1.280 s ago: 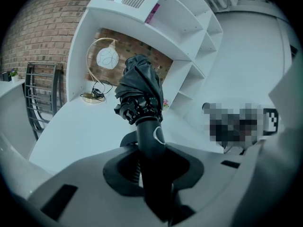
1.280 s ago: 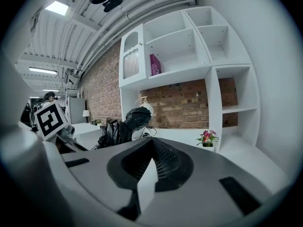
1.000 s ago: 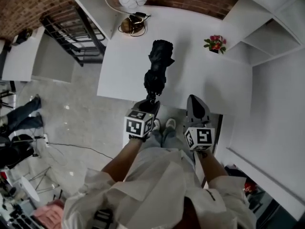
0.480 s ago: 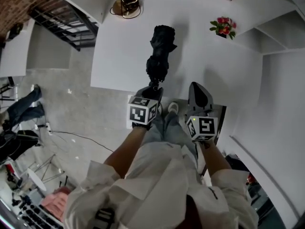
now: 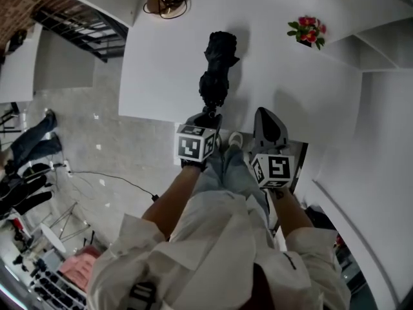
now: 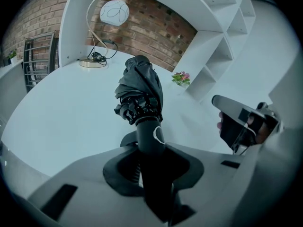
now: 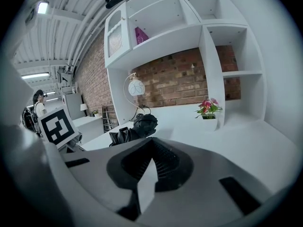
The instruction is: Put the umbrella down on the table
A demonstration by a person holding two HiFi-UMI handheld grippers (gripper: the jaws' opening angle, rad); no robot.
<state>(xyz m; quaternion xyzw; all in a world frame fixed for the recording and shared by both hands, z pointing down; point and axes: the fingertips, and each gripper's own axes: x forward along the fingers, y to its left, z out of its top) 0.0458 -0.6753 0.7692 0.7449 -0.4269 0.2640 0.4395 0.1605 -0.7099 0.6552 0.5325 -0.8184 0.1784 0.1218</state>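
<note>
— How many umbrellas?
— One umbrella [image 5: 218, 63], black and folded, over the counter [image 5: 161, 76]. The left gripper [image 5: 206, 117] has its jaws clenched on the handle. Its far end may touch the counter; hard to say.
— And the right gripper [image 5: 269, 126]?
— Jaws together, empty, just beside the left. Also one flowerpot [image 5: 308, 31] and one lamp [image 6: 113, 12].

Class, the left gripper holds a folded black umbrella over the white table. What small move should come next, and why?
Probably lower the left gripper a little: its fingers clamp the umbrella by its handle, and the canopy end looks raised off the table, so releasing now would likely drop it.
</note>
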